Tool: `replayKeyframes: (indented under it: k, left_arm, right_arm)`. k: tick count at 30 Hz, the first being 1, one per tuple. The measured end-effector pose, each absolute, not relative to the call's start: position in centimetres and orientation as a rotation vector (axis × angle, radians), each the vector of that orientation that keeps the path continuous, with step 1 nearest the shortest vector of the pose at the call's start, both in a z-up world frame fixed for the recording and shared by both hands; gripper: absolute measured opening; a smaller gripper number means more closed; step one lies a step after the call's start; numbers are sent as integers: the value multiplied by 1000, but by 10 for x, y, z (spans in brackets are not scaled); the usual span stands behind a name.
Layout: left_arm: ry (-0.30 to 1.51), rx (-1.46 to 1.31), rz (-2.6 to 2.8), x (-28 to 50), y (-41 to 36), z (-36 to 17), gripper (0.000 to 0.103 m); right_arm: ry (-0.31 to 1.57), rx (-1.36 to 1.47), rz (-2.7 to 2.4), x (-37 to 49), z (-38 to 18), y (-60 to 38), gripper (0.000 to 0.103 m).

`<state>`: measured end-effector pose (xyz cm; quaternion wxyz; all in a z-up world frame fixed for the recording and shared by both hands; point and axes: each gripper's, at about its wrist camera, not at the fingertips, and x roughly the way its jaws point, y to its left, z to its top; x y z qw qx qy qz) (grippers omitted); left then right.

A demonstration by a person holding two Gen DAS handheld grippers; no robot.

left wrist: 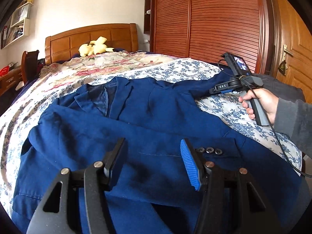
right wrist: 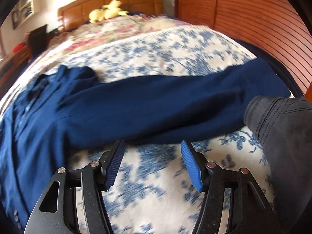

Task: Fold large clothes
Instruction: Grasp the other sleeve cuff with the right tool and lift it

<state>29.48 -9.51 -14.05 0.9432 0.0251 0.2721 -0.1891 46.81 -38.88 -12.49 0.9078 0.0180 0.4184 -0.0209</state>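
A navy blue suit jacket (left wrist: 136, 128) lies spread face up on the bed, collar toward the headboard. One sleeve is folded across the body, its cuff buttons (left wrist: 209, 150) just right of my left gripper. My left gripper (left wrist: 152, 156) is open and empty, hovering low over the jacket's body. The other sleeve (right wrist: 165, 105) stretches out to the right across the bedspread. My right gripper (right wrist: 152, 159) is open and empty, just short of that sleeve's near edge. It also shows in the left wrist view (left wrist: 220, 89), held by a hand above the sleeve.
The bed has a blue floral bedspread (right wrist: 156, 185) and a pink floral quilt (left wrist: 93, 66) behind. A yellow plush toy (left wrist: 93, 47) lies by the wooden headboard (left wrist: 91, 37). A wooden wardrobe (left wrist: 214, 23) and door stand right. A grey sleeve (right wrist: 282, 128) intrudes at right.
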Motion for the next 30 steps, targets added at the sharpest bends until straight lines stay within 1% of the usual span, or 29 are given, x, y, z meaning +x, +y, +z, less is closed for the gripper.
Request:
replayKeyframes:
  k: [4, 5, 7, 11, 13, 15, 16, 17, 20, 24, 30]
  left_arm:
    - [552, 43, -387, 294, -94, -140, 55]
    - [552, 43, -387, 294, -93, -141, 55]
    - [554, 42, -387, 294, -93, -140, 55]
    - [556, 42, -385, 294, -93, -140, 55]
    - [558, 43, -385, 294, -94, -141, 55]
    - [561, 45, -384, 294, -94, -141, 55]
    - [562, 46, -383, 294, -94, -141, 55]
    - [562, 47, -384, 293, -94, -141, 55]
    - [561, 52, -384, 292, -95, -142, 55]
    - [560, 52, -384, 292, -95, -141, 55]
    - [560, 54, -384, 293, -96, -141, 55]
  right_arm:
    - [896, 140, -76, 481, -132, -411, 62]
    - [912, 175, -74, 485, -137, -416, 64]
    - [924, 212, -83, 489, -140, -421, 65]
    - [917, 184, -120, 494, -137, -412, 67]
    - [916, 171, -120, 500, -137, -412, 65]
    - [905, 164, -102, 504, -135, -409, 49]
    - [897, 152, -95, 506, -134, -407, 27]
    - [887, 127, -104, 506, -131, -404, 10]
    - [841, 78, -106, 505, -120, -393, 4]
    - [751, 47, -54, 493, -93, -373, 3]
    - [649, -79, 185, 452, -48, -303, 3]
